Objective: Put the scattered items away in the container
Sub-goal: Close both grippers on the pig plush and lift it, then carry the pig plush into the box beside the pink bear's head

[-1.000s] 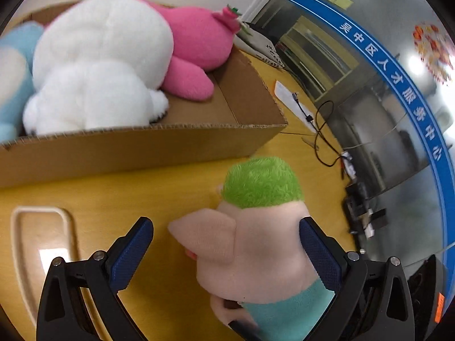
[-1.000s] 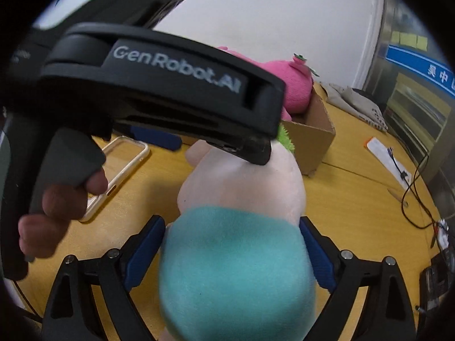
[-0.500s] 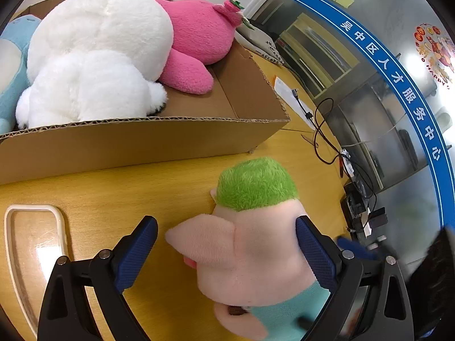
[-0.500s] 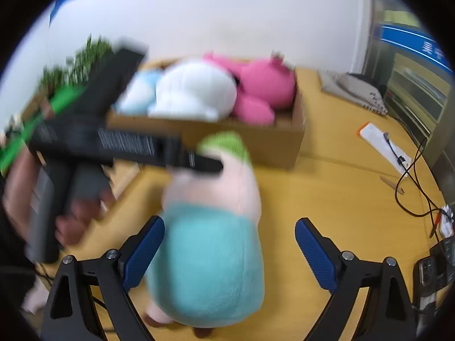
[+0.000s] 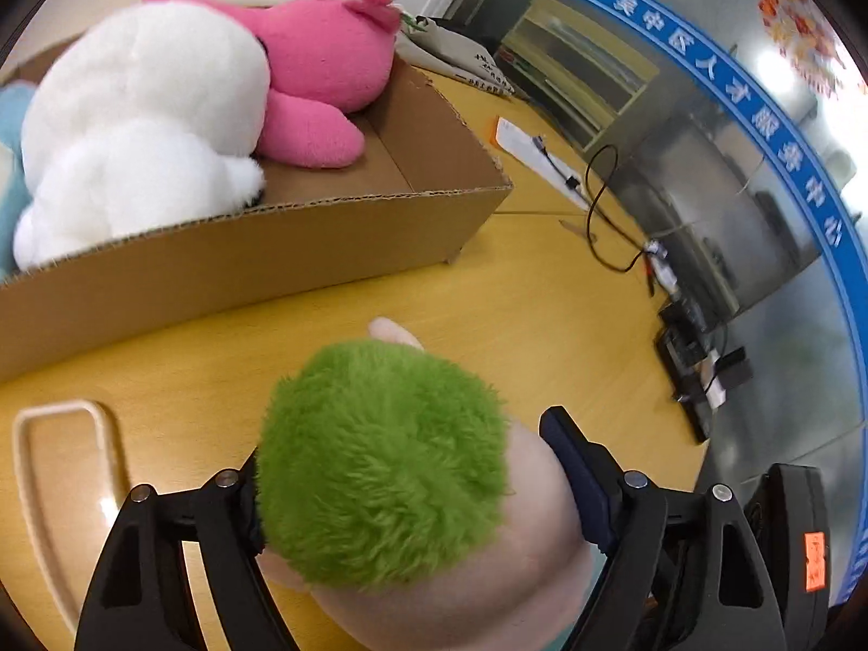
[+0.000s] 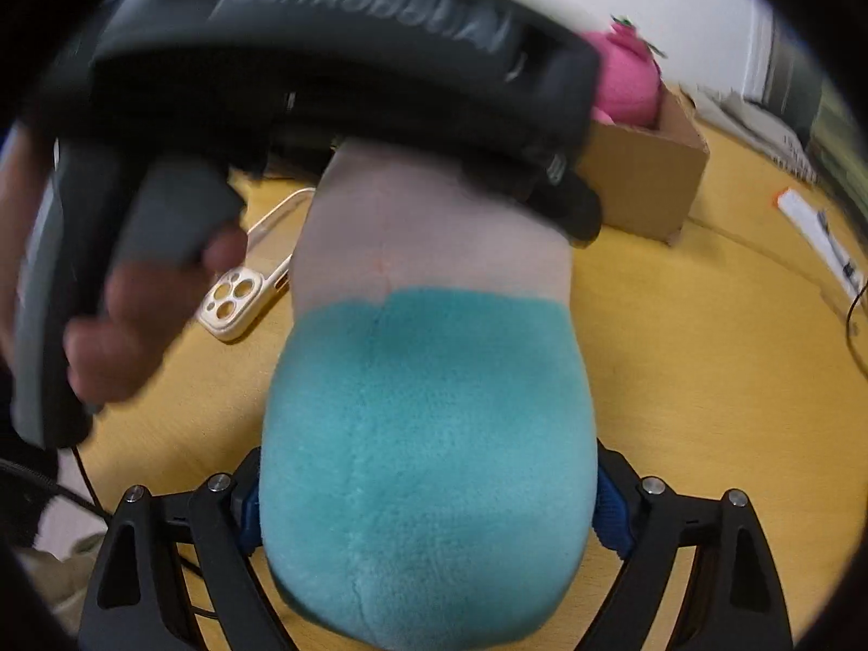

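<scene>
Left wrist view shows me the big yellow table (image 5: pixel 542 325) first, and on it sits the brown cardboard box (image 5: pixel 244 255), the biggest thing on top. Inside the box I see a white plush (image 5: pixel 141 125) lying next to a pink plush (image 5: pixel 320 59), and a bit of a light blue plush (image 5: pixel 11 125) at the far left edge. In front of the box, close to me, is the toy I am after, a plush doll with green hair (image 5: pixel 380 461), a pale pink head and a teal body. It is out on the table, not in the box. My left gripper (image 5: pixel 412 483) has its blue pads on both sides of the doll's head, and its jaws are closing in on it; the pads look pressed into the fur. From the right wrist view I see the doll's teal body (image 6: pixel 428 461) filling the middle. My right gripper (image 6: pixel 428 510) has its jaws closing around that body, and the soft teal part bulges against both pads. A hand (image 6: pixel 119 325) holds the black handle of the left tool up above the doll. A cream phone case (image 6: pixel 238 309) lies flat on the table beside the doll. Far off to the right, a black cable (image 5: pixel 602 206) curls over the table near some white paper (image 5: pixel 521 141).
</scene>
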